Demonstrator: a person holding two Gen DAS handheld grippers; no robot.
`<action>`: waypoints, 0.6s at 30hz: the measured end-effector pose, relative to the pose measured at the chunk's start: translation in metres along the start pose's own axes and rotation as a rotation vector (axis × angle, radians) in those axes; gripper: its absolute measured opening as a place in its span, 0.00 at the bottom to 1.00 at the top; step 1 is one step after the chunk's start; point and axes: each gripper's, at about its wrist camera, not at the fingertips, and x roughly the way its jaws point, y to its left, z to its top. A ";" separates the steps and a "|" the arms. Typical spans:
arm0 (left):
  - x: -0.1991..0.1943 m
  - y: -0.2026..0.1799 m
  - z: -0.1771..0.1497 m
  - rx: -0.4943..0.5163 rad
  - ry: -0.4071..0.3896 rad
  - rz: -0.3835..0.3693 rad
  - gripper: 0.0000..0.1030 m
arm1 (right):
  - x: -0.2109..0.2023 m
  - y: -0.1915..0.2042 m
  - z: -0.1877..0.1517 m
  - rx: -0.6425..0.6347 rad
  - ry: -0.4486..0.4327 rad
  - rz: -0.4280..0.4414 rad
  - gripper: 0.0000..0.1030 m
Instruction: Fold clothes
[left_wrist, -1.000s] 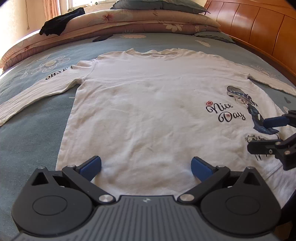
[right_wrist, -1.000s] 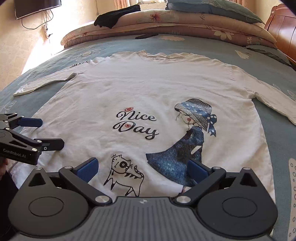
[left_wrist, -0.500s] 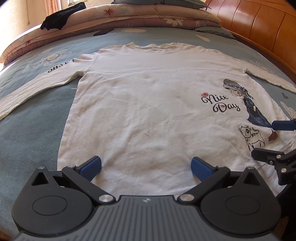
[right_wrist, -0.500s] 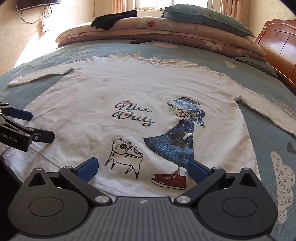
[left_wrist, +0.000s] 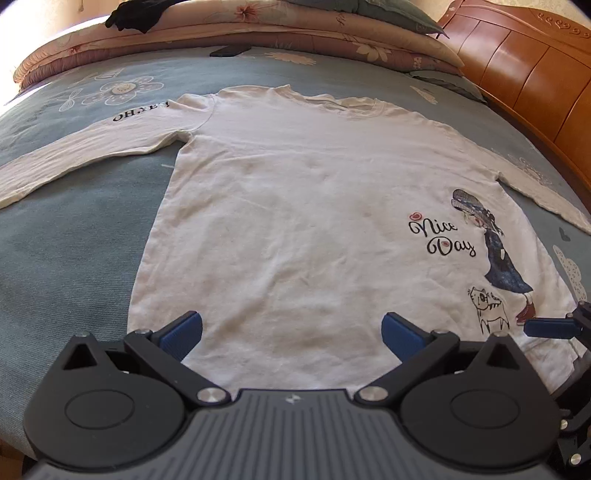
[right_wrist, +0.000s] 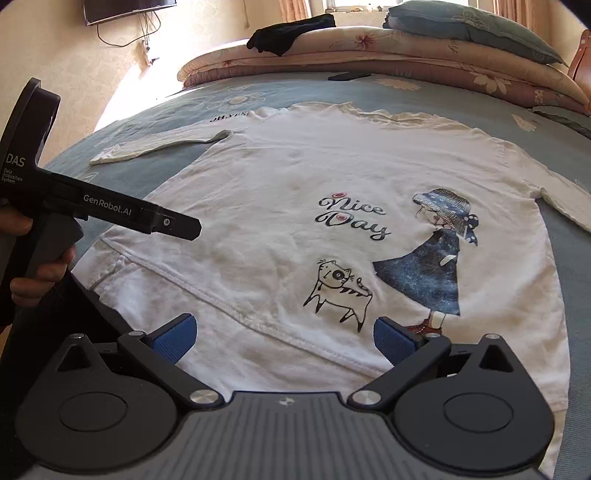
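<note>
Item: white long-sleeved shirt (left_wrist: 295, 229), front side up, lying spread flat on the blue bedspread (left_wrist: 66, 258). Both sleeves are stretching out to the sides; the collar is pointing toward the folded quilts (right_wrist: 406, 55) at the far end. The printed girl, cat and "Nice Day" lettering are sitting on the half nearer my right tool. The hem is lying nearest me, at the near edge of the bed.

Item: left gripper (left_wrist: 291, 332). I am holding it with its jaws spread wide, gripping nothing, poised over the hem on the plain half of the shirt. I cannot tell whether its fingers (left_wrist: 181, 332) are touching the cloth.

Item: right gripper (right_wrist: 282, 334). I am keeping it released as well, empty, hovering over the hem just below the cat print.

Item: step in hand, as I judge it. I am lining both tools up on the hem for a first fold.

Item: handling notes.
- I am aiming to pinch both layers of the hem, not only the top one.
- I am spacing the two grips evenly, so the edge lifts straight.
- I am planning to raise both tools together; the thin cloth looks likely to sag or wrinkle between them.
- I am minding the sleeves, which could drag and bunch.
</note>
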 end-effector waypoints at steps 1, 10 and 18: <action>0.002 -0.008 0.003 0.018 -0.002 -0.014 1.00 | -0.004 -0.009 0.004 0.022 -0.019 -0.036 1.00; 0.027 -0.085 -0.017 0.267 0.020 -0.016 1.00 | -0.003 -0.106 -0.018 0.376 -0.064 -0.105 1.00; 0.003 -0.073 -0.037 0.240 0.053 -0.051 1.00 | 0.001 -0.112 -0.021 0.422 -0.109 -0.091 1.00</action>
